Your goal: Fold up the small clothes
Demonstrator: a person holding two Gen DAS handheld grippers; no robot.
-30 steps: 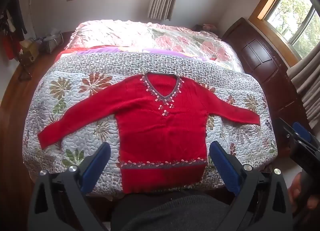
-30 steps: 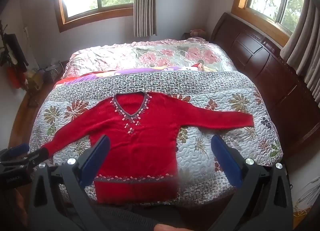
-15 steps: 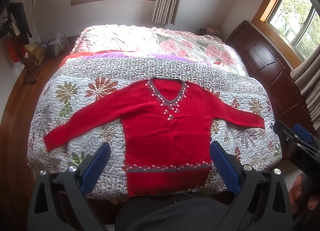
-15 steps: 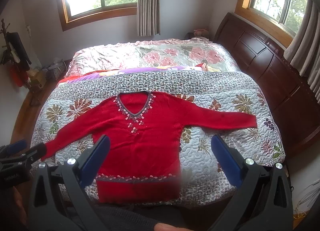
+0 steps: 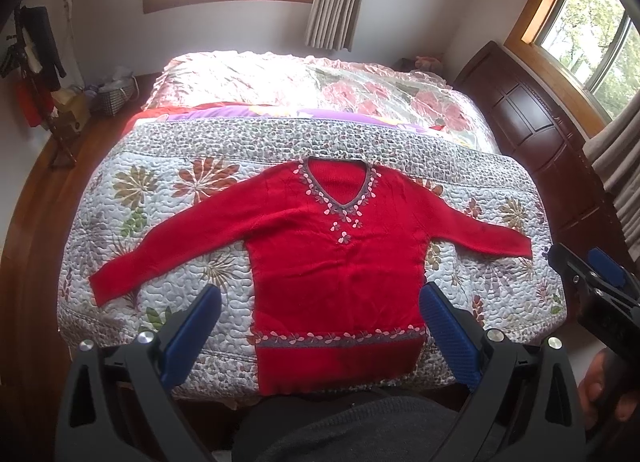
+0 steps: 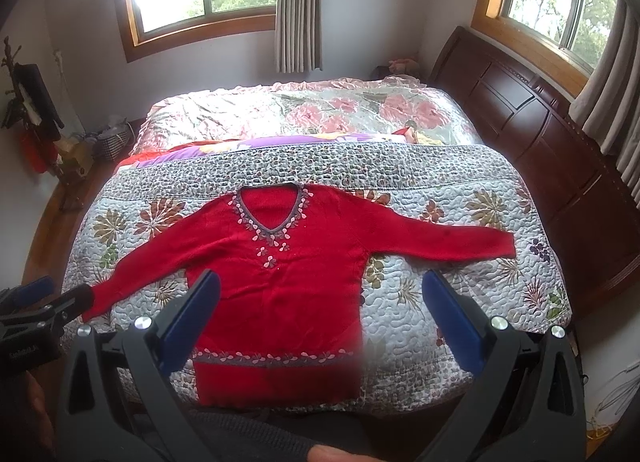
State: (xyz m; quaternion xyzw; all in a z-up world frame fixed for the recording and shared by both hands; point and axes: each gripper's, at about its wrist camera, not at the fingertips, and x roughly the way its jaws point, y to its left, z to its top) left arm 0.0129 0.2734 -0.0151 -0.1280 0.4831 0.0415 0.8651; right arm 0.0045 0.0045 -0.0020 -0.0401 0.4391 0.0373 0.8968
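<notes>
Sweater (image 5: 336, 262), red and with long sleeves, lies flat and face up on the flowered quilt (image 5: 160, 197) that covers the near part of the bed (image 6: 312, 109). Its V-neck, trimmed with small pink and grey petals, points away from the cameras toward the far side of the quilt. Its hem, with a grey band and the same petals, reaches the near edge of the quilt and hangs a little over it. Both sleeves are spread out to the sides of the sweater; the left cuff lies near the left edge of the quilt and the right cuff lies near the right edge.

The left claw (image 5: 320, 330) is spread wide and holds nothing. In its own view its blue pads (image 5: 192, 326) frame the lower body of the sweater, but it is above the cloth and does not touch it. The right claw (image 6: 322, 320) is spread wide too, and empty. In its view the sweater is toward the left, with one pad in front of its lower body and the other in front of bare quilt to the right of the sweater.

A dark wooden headboard (image 6: 520, 109) stands along the right side of the bed.
</notes>
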